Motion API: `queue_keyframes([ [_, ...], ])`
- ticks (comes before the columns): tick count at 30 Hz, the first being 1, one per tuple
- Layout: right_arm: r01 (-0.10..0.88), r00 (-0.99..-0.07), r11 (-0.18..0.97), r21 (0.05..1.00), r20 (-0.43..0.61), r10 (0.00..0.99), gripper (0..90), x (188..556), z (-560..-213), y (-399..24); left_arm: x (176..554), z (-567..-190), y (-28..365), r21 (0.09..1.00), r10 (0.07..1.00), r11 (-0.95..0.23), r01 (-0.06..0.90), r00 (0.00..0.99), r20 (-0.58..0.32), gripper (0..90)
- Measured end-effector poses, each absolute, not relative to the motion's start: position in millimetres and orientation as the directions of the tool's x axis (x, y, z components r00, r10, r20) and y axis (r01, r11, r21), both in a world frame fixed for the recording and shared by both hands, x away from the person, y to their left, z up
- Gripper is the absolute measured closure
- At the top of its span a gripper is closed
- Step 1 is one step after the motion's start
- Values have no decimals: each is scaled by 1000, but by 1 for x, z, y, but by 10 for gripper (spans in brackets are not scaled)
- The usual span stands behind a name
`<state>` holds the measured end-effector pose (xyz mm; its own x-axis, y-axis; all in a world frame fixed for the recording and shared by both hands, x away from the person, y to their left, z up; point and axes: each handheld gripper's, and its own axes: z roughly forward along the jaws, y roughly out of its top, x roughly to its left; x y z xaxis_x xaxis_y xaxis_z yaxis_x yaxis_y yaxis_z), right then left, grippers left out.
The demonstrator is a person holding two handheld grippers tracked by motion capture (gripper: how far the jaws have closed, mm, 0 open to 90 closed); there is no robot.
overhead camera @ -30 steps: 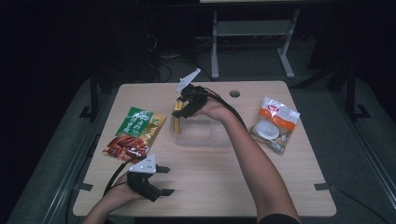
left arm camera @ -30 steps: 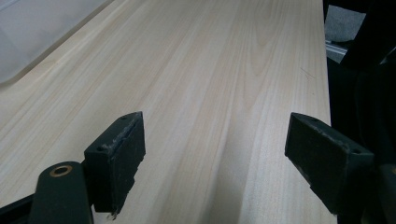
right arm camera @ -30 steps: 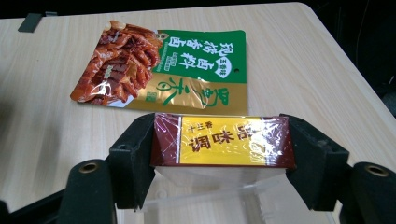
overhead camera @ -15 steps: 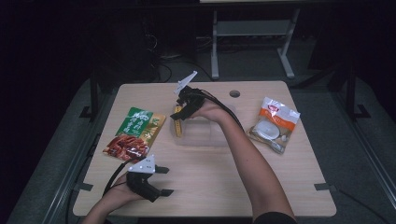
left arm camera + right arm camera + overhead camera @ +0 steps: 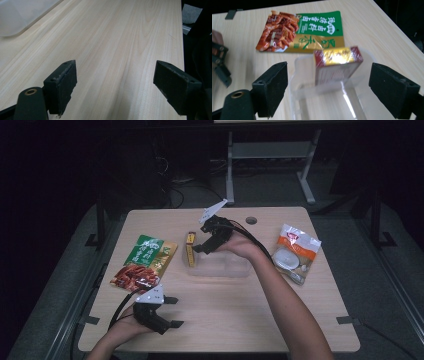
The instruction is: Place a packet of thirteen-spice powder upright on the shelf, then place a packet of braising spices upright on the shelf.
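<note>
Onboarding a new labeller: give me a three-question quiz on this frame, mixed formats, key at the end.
1. True or false: the right claw is clamped on the gold-and-red box.
2. Where does the box rest? A) flat on the table B) leaning in the end of the clear plastic container C) on the green snack bag
3. Fill in: the white-and-orange bag lies to the ____ of the container in the high view.

Key: 1 false, its jaws have just been opening and stand clear of the box; 2 B; 3 right.

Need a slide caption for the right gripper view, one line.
Open right gripper over a clear plastic container, a gold-and-red box leaning on its rim, green snack pouch beyond.
</note>
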<state>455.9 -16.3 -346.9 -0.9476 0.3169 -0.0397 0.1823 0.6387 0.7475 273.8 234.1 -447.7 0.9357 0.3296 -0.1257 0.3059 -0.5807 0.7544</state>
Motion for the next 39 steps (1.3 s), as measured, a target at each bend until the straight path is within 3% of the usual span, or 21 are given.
queue_keyframes([
  [16,224,-919,584,780,-31,393,152,396,-352,-66,278,-448,240,749,359,-580,320,926,-118,185],
  [32,264,-895,562,784,-19,446,150,334,-383,-103,283,-445,237,748,421,-557,361,899,-121,171],
  [39,320,-877,532,784,34,479,148,313,-402,-115,285,-448,237,741,447,-553,380,886,-121,171],
])
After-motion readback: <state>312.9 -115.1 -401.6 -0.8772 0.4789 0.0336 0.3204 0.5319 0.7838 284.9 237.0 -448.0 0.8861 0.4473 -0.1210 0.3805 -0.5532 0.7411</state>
